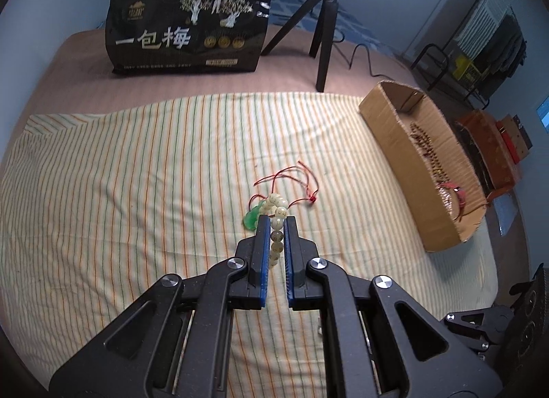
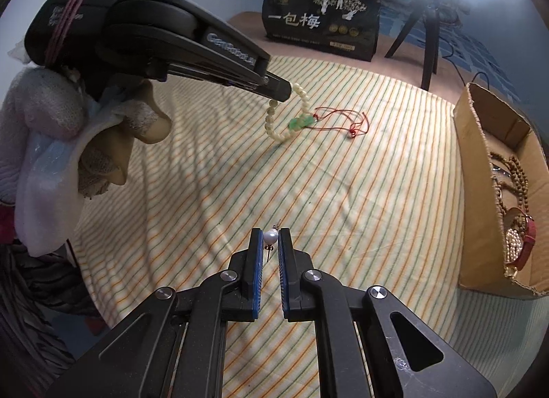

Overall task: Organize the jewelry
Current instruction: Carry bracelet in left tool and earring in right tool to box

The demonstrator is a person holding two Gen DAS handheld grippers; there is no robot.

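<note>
My left gripper [image 1: 277, 223] is shut on a pale bead bracelet [image 1: 277, 214] and holds it lifted above the striped cloth; from the right wrist view the bracelet [image 2: 274, 123] hangs from the left gripper's tips [image 2: 283, 92]. A green pendant on a red cord [image 1: 252, 217] lies on the cloth just beyond; it also shows in the right wrist view [image 2: 302, 122]. My right gripper [image 2: 270, 236] is shut on a pearl earring [image 2: 270, 236]. The cardboard box [image 1: 394, 130] at the right holds wooden beads, pearls and a red strap [image 2: 526, 238].
A black printed bag [image 1: 187, 23] and a black tripod [image 1: 320, 30] stand at the back under a ring light. The striped cloth [image 1: 137, 174] covers the bed. Furniture and clutter sit beyond the box at the right edge.
</note>
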